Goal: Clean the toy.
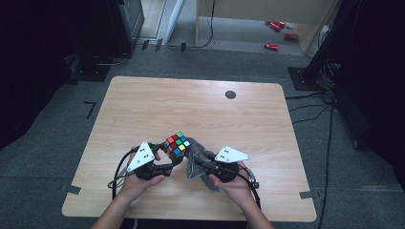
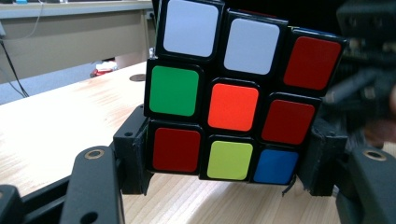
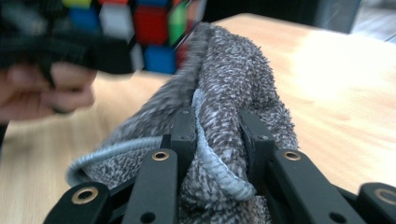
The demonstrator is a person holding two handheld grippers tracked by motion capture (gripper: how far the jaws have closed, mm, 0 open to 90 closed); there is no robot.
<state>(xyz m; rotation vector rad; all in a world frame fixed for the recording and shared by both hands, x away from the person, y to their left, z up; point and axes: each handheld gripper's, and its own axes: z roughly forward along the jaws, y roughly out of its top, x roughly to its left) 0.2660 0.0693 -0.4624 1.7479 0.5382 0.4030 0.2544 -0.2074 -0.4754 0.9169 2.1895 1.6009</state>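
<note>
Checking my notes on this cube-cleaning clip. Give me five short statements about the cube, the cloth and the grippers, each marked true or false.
1. The left gripper clamps the puzzle cube. True.
2. The right gripper is shut on a grey cloth. True.
3. The cube lies flat on the table. False: it is held above the wood.
4. The cube face towards the left gripper's camera has a blue centre. False: the centre is orange.
5. The cloth is folded at the table's far edge. False: it is bunched beside the cube.

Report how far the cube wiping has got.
Done: the left gripper is clamped on the cube and the right gripper on the grey cloth. In hand: the cloth is at the cube's side. Left: how many faces remain unwiped cannot be told.
</note>
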